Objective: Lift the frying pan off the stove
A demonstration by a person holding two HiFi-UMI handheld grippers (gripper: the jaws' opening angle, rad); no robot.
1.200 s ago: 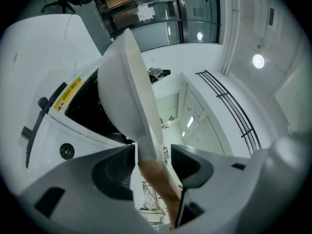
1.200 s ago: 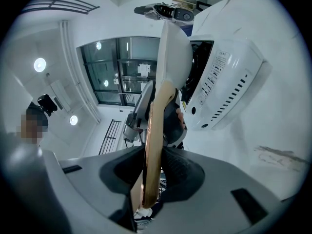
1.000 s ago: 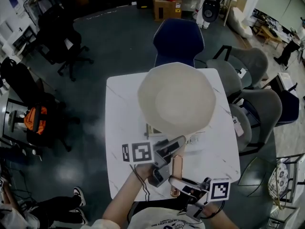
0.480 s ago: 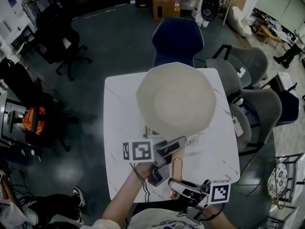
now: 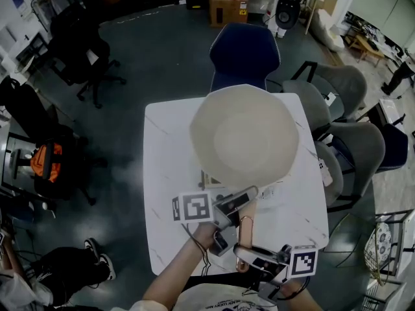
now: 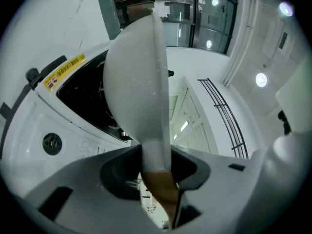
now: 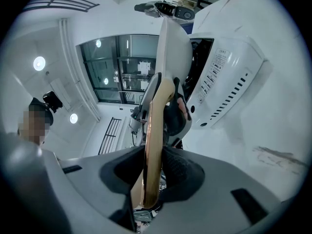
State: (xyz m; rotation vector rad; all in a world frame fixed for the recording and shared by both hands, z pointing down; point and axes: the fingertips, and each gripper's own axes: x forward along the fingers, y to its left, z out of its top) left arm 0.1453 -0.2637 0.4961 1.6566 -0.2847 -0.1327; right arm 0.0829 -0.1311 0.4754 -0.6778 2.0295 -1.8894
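Note:
A large cream frying pan (image 5: 243,138) hangs over the white table (image 5: 162,173), tilted, and hides most of the white stove (image 5: 209,179) beneath it. Its copper handle (image 5: 245,235) runs toward me. My left gripper (image 5: 238,203) is shut on the handle where it meets the pan. My right gripper (image 5: 245,256) is shut on the handle's looped end. In the left gripper view the pan (image 6: 136,82) rises edge-on from the jaws, with the stove (image 6: 53,130) at left. In the right gripper view the handle (image 7: 153,130) stands between the pads, with the stove (image 7: 224,77) at right.
A blue chair (image 5: 243,54) stands at the table's far side and grey chairs (image 5: 350,141) along its right side. Black office chairs (image 5: 84,57) and an orange bag (image 5: 50,161) are at left. A person's shoes (image 5: 91,248) show at the lower left.
Hardly anything differs. Both grippers keep their hold on the handle, and the pan with the grippers has drifted a little to the right and toward me in the head view.

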